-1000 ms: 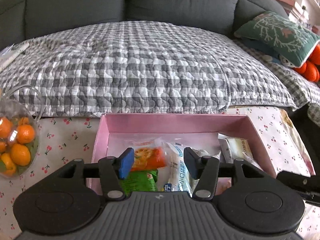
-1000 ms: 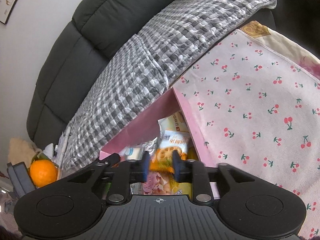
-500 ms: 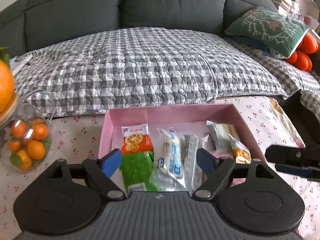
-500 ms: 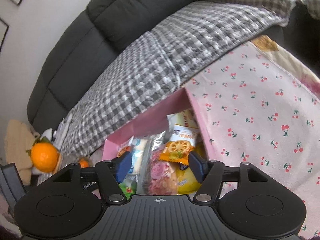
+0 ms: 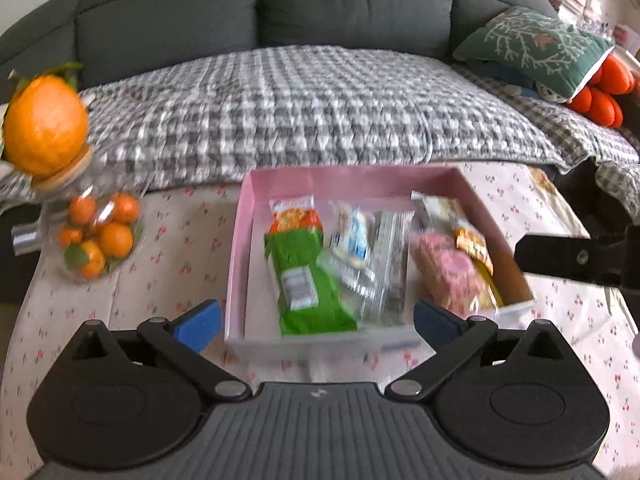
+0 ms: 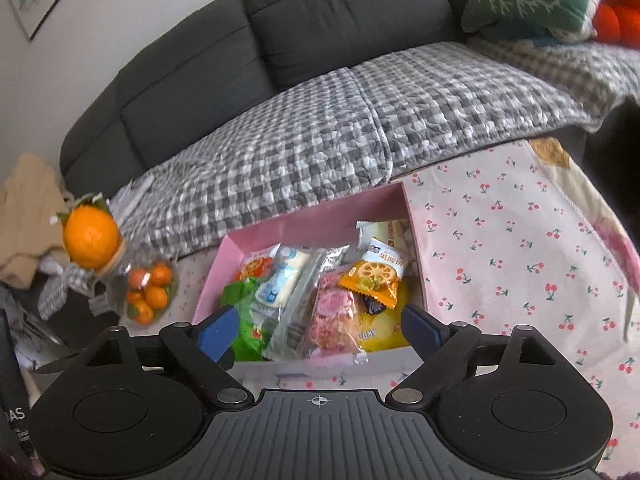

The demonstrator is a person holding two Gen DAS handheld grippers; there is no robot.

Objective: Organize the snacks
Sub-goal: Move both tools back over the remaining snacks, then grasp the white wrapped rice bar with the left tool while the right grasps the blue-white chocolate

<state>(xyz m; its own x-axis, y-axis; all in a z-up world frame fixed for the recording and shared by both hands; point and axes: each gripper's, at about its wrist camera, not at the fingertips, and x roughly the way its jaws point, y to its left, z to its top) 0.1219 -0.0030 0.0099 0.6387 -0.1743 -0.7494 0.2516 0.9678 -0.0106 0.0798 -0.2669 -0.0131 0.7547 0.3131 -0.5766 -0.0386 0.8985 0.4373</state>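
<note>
Your left claw (image 5: 316, 324) stood spread wide, its jaws having just been opening, with nothing between its blue pads (image 5: 198, 325); it hung above the near edge of the pink box (image 5: 472, 200). Your right claw (image 6: 318, 330) was likewise parted, jaws just opened further, empty, and poised over the box's near wall. In the left wrist view the right claw's dark finger (image 5: 568, 258) showed just beside the box's right side.

The snacks all lay inside the pink box on the desk (image 6: 520, 248), which wore a cloth printed with cherries. From the left you had a green packet (image 5: 304, 280) topped with orange, a white and blue packet (image 5: 354, 236), a silvery wrapper (image 5: 390, 256), a pink packet (image 6: 334, 316) and an orange biscuit packet (image 6: 374, 282) lying over a yellow one (image 6: 380, 330). They overlapped one another.

A glass jar of small oranges (image 5: 96, 236) stood well left of the box, with a large orange (image 5: 46, 130) perched on its lid. Behind the desk ran a grey sofa (image 5: 352, 4) under a checked quilt (image 5: 320, 108).
</note>
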